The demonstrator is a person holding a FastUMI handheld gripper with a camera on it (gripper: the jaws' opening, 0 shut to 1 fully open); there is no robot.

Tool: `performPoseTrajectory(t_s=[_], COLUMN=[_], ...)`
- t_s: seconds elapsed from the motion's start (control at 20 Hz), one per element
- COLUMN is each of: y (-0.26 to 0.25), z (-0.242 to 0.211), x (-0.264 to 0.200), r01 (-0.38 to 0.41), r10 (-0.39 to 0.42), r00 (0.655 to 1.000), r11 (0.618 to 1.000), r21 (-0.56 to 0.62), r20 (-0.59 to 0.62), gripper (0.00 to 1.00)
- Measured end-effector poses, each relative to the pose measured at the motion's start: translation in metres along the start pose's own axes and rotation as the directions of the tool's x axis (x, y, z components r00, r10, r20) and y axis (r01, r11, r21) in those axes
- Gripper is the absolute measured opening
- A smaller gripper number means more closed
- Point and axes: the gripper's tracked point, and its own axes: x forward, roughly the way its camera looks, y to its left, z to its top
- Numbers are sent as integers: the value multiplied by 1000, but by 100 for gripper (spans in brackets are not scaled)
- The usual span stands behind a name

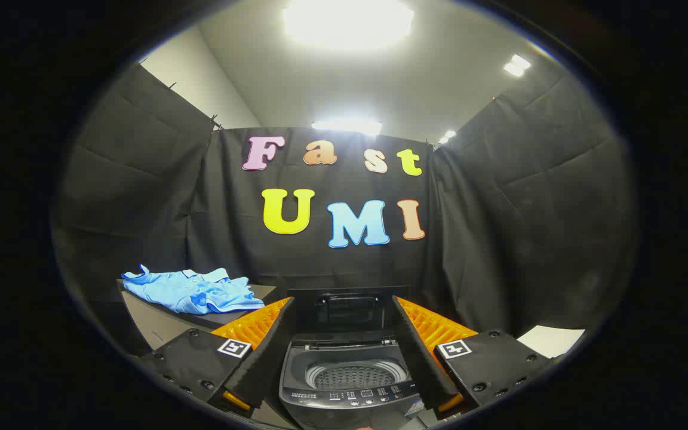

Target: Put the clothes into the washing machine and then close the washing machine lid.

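A small dark grey top-loading washing machine (350,388) stands just ahead of my gripper (344,307), seen between the two fingers. Its lid (347,310) is raised upright at the back and the drum (356,376) below looks empty. A light blue shirt (192,291) lies crumpled on a grey table (159,325) beyond and to the left of the left finger (257,334). My gripper is open, with nothing between its orange-and-black fingers, and both tips frame the lid.
Black cloth walls close in the booth behind and on both sides. A white sheet or surface (550,340) shows low down to the right of the right finger (433,337).
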Motion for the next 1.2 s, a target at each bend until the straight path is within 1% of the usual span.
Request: performPoseTrajectory(t_s=[0.6,1.2], y=[-4,3], z=[-6,-4], x=[-8,-2], r01=[4,1], r10=[-4,-2], r00=[1000,1000], r11=[1000,1000], r21=[-15,-22], r20=[-13,-20], gripper=[97,97])
